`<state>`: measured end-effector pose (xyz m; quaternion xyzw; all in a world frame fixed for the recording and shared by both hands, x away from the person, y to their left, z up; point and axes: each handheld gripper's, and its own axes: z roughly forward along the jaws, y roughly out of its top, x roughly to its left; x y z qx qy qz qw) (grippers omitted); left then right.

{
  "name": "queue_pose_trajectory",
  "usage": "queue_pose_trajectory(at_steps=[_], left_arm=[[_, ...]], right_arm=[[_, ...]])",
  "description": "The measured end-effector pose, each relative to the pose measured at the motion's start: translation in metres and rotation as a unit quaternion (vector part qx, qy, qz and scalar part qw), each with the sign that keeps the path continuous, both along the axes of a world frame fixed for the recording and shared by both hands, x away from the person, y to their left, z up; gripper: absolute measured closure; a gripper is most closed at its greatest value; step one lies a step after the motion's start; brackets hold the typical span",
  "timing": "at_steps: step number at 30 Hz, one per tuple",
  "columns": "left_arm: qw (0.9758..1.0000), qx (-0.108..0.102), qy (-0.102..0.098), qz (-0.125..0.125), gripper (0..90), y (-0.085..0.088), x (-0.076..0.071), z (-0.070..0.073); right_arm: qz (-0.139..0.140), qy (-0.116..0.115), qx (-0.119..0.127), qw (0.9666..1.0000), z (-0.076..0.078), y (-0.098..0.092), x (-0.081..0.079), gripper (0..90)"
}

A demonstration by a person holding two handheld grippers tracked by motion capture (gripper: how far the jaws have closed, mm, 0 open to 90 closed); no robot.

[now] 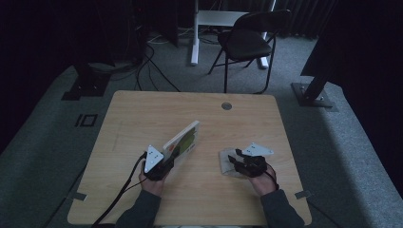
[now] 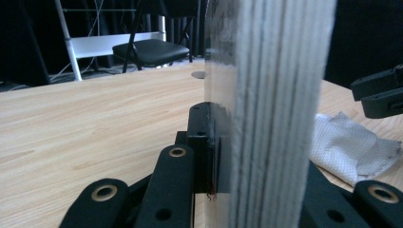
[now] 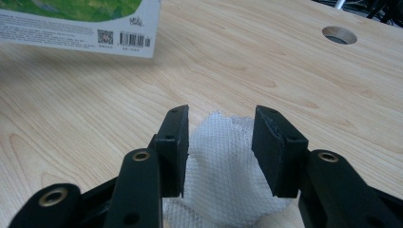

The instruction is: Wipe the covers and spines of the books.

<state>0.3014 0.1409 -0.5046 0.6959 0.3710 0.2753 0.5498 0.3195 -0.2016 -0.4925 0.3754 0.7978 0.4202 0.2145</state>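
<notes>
High view: the left gripper (image 1: pixel 164 164) clamps a board book (image 1: pixel 182 138) by its near end, holding it tilted above the wooden table (image 1: pixel 142 114). The right gripper (image 1: pixel 239 160) rests over a white cloth (image 1: pixel 227 166).

Left gripper view: the book's layered page edge (image 2: pixel 280 109) stands upright, pinched between the jaws.

Right gripper view: jaws spread, straddling the cloth (image 3: pixel 223 161) without pressing it.
</notes>
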Motion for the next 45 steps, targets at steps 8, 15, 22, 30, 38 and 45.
queue_pose_trajectory(at_steps=[8, 15, 22, 30, 38, 45], left_arm=[[0.9999, 0.01, -0.001, 0.005, 78.9, -0.001, 0.001, -0.004], [0.9999, 0.013, -0.002, 0.004, 79.0, -0.001, 0.001, -0.006], [0.9999, 0.014, 0.002, 0.004, 78.9, -0.001, 0.003, -0.008], [0.9999, 0.015, 0.003, -0.003, 78.9, 0.0, 0.004, -0.01], [0.9999, 0.011, 0.005, -0.006, 78.8, 0.002, 0.005, -0.011], [0.9998, 0.013, 0.009, -0.01, 78.6, 0.005, 0.004, -0.012]], right_arm=[[-0.001, -0.003, -0.001, 1.0, 0.0, 0.0, -0.001, 56.9], [0.002, -0.002, -0.002, 1.0, -0.001, 0.001, -0.001, 56.9], [0.002, -0.003, -0.003, 1.0, -0.001, 0.001, -0.001, 56.9], [0.004, -0.005, -0.001, 1.0, 0.0, 0.002, -0.002, 56.8], [0.006, -0.001, -0.003, 1.0, -0.002, 0.002, -0.001, 56.4], [0.008, -0.001, -0.003, 1.0, -0.002, 0.003, -0.002, 56.1]])
